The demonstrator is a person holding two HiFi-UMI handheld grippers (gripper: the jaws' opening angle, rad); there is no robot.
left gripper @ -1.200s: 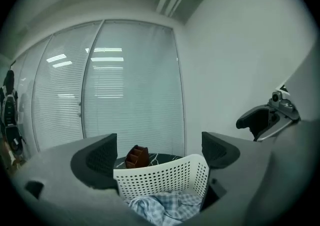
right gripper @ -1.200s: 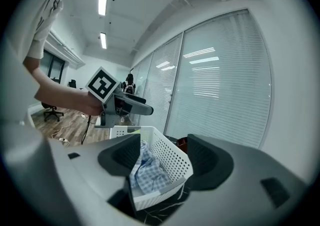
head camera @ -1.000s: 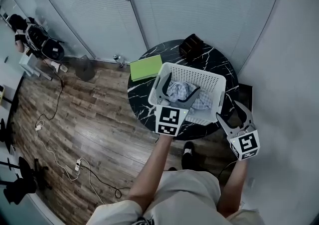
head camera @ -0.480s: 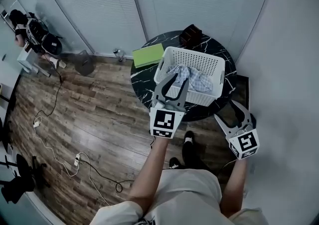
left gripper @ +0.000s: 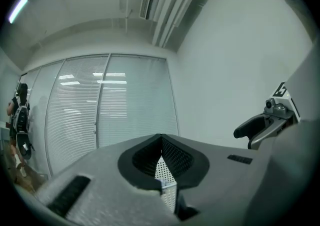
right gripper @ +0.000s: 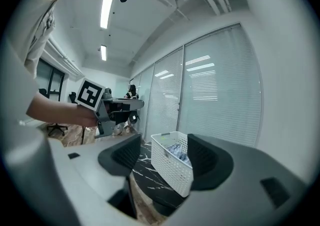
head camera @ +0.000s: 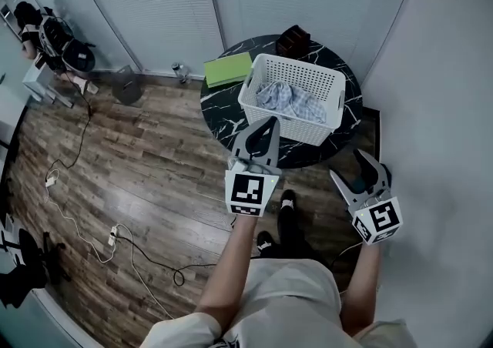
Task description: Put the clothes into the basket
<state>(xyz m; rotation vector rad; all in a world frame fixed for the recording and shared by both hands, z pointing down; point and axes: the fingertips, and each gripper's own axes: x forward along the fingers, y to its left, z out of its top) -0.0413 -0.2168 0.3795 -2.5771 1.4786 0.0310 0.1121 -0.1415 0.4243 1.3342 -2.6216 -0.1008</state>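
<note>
Overhead: clothes (head camera: 289, 100) in basket (head camera: 308, 132) | left tool (head camera: 269, 122) just closed empty, sees basket sliver | right tool (head camera: 347, 165) wide

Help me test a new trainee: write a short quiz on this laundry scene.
1. True or false: the clothes lie inside the basket.
2. What lies on the table beside the basket? A) a green pad B) a red mug C) a blue bottle
3. Which stands open, the left claw or the right claw?

Key: 1 true. 2 A. 3 the right claw; the left claw has just closed, with nothing between its jaws.
</note>
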